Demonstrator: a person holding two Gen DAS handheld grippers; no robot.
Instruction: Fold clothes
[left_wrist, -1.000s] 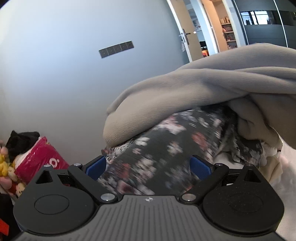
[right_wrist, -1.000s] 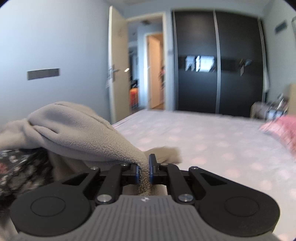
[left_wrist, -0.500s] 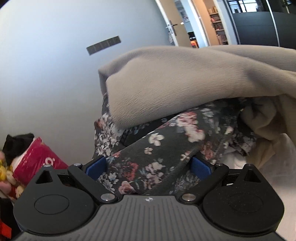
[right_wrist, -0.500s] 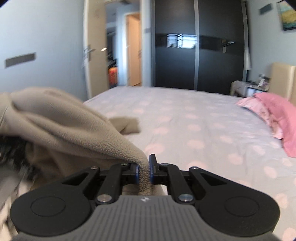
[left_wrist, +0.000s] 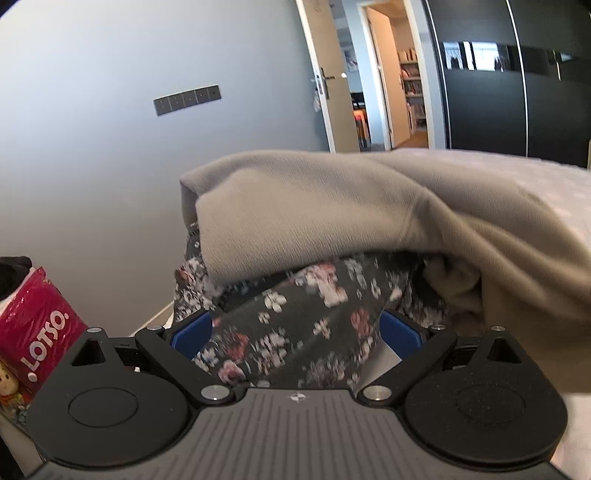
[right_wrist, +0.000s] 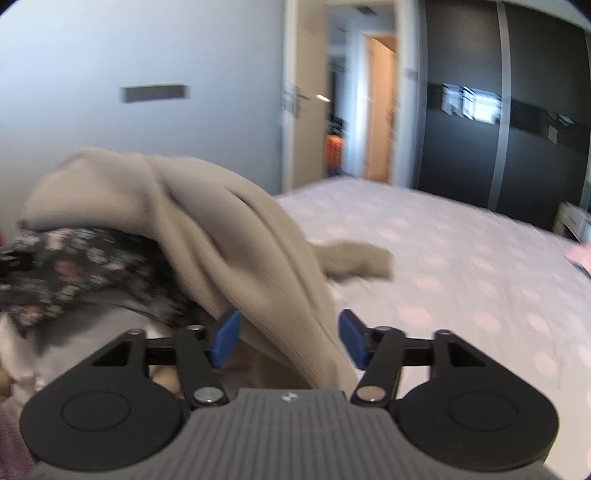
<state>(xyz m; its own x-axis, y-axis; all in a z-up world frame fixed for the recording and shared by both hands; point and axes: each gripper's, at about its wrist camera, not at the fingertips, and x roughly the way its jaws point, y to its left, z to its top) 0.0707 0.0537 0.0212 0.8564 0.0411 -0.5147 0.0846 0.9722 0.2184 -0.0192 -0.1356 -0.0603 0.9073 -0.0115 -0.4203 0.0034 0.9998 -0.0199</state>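
The beige fleece garment (right_wrist: 229, 236) lies humped over a dark floral garment (left_wrist: 295, 325) at the near edge of the bed (right_wrist: 461, 266), with one beige end, perhaps a sleeve, trailing flat onto the dotted cover. The right hand-held gripper (right_wrist: 288, 339) has its jaws spread apart, and a fold of the fleece runs down through the gap without being pinched. The left hand-held gripper (left_wrist: 295, 328) also stands wide, its blue pads on either side of the floral cloth, which bulges between them but is not clamped. Both pieces look soft and limp. The fleece seems thick and plush, so it should bunch into fat rolls, hold little crease and offer good friction to the pads. The floral fabric looks thin and drapey, likely light and slippery, prone to sliding out from under the heavier layer. Neither is fragile. For the fleece, a hem, cuff or shoulder seam would give a firmer hold than the bulky middle. For the floral piece, an edge gathered in a small pleat would likely grip best. The piled heap fits either clothes waiting to be spread or ones being sorted apart.
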